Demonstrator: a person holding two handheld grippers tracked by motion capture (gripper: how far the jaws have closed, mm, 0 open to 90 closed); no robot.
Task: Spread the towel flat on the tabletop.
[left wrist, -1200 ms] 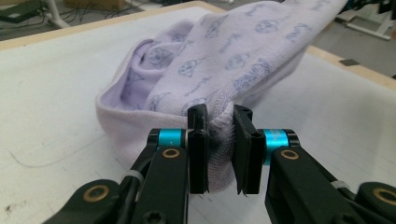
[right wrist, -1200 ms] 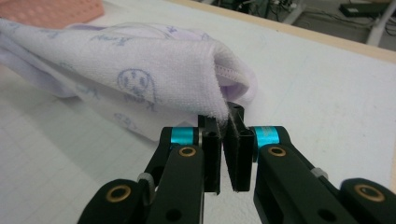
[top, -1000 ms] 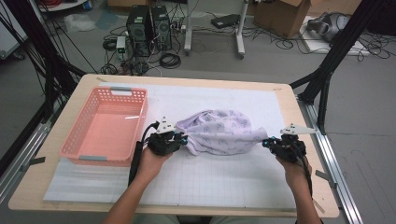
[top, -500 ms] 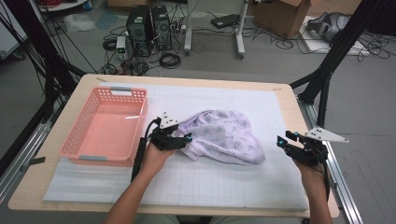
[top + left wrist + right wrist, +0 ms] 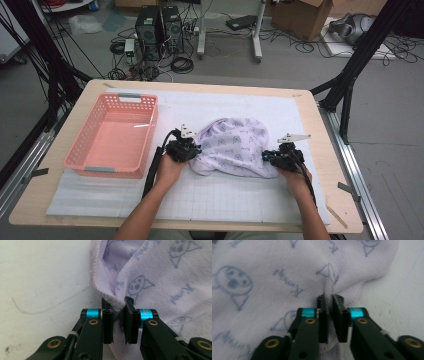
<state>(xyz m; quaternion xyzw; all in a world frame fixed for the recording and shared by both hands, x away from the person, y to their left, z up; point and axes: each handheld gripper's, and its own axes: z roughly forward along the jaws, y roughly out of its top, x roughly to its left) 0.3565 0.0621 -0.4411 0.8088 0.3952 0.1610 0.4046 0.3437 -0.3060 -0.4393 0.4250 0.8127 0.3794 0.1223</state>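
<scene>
1. Two grippers pinch the pale lilac cotton cloth with blue cat-face print (image 5: 235,147) at the same time. It lies crumpled on the white gridded mat (image 5: 240,195) of the table (image 5: 345,210), near the middle, to the right of the empty pink plastic basket (image 5: 112,135).
2. The left gripper (image 5: 117,315) has its jaws pressed on the stitched hem of the cloth, at the cloth's left side; they have just been closing, and the fabric is between them.
3. The right gripper (image 5: 329,312) also has its jaws pressed on a fold near the hem at the cloth's near right corner; they too have just been closing on the fabric.
4. To do this step well, I think both hands should lift together and then move apart slowly, so that the cloth opens flat and does not twist.
5. Each grip holds only a little fabric, so a sudden pull may let the hem slip out. A steady, even tension seems safer.
6. Compared with half a second ago, the right gripper has come in from the right edge of the mat, where it was apart from the cloth, and now touches it. The left gripper stays at almost the same place. The cloth looks more bunched and less stretched than one second ago.
</scene>
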